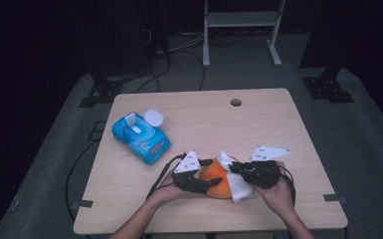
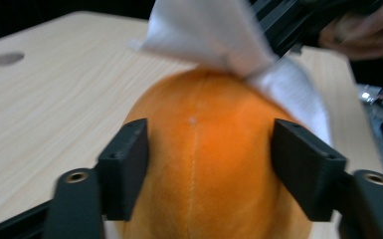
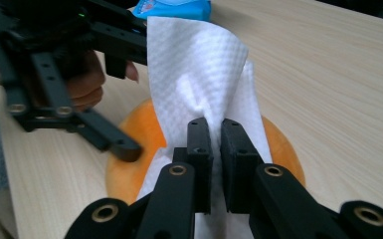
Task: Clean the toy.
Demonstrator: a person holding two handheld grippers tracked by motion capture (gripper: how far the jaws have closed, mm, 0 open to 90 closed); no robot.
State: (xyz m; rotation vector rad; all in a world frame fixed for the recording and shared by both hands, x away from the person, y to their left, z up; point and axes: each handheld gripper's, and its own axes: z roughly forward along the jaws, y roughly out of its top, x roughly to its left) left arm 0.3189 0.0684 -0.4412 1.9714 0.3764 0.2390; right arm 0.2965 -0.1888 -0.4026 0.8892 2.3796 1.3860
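An orange plush ball (image 1: 218, 180) (image 2: 206, 164) (image 3: 129, 164) rests on the light wooden table (image 1: 229, 124) near its front edge. My left gripper (image 1: 206, 175) (image 2: 209, 164) is shut on the ball, one jaw on each side. A white wet wipe (image 1: 236, 181) (image 2: 219, 35) (image 3: 199, 74) lies draped over the ball's top and right side. My right gripper (image 1: 236, 169) (image 3: 216, 144) is shut on the wipe, pinching its middle just above the ball. In the right gripper view the left gripper (image 3: 79, 94) and its hand come in from the left.
A blue pack of wet wipes (image 1: 140, 137) (image 3: 174, 7) with its white lid flipped open lies at the table's left. A round cable hole (image 1: 236, 102) (image 2: 5, 59) is near the far edge. A white metal frame (image 1: 241, 22) stands on the floor beyond.
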